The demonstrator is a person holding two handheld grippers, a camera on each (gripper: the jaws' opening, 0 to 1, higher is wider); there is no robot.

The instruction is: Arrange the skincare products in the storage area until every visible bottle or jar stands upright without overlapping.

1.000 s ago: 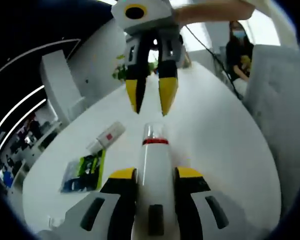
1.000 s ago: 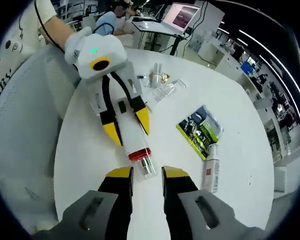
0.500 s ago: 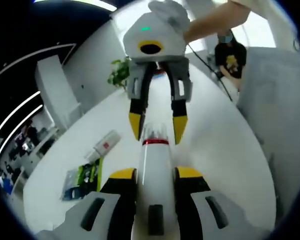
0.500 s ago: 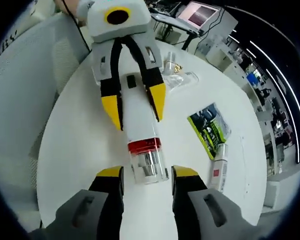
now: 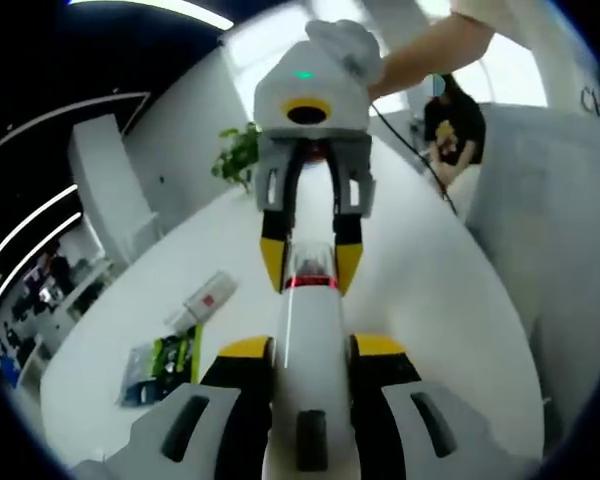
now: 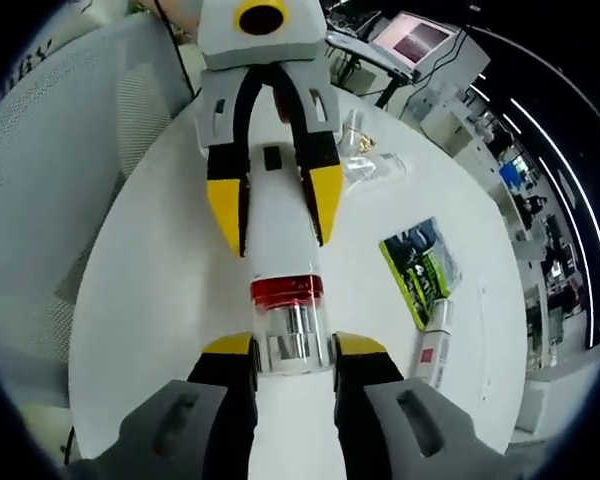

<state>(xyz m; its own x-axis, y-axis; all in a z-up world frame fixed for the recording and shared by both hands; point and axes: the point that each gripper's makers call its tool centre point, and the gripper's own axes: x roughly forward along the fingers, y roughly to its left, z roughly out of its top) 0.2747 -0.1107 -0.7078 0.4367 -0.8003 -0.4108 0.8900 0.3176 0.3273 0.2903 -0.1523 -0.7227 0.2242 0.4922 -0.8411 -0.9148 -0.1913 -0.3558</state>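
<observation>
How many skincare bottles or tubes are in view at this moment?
2. A white bottle with a red band and clear cap is held above the table by both grippers. A smaller white tube lies flat beside the green packet. Others may be hidden.

The left tongs (image 6: 276,208) clamp the white body of a bottle (image 6: 278,235) held above the round white table (image 6: 150,290). The right tongs (image 6: 290,352) flank the bottle's clear cap (image 6: 292,336). A green packet (image 6: 421,268) and a small tube (image 6: 435,340) lie on the table.
</observation>
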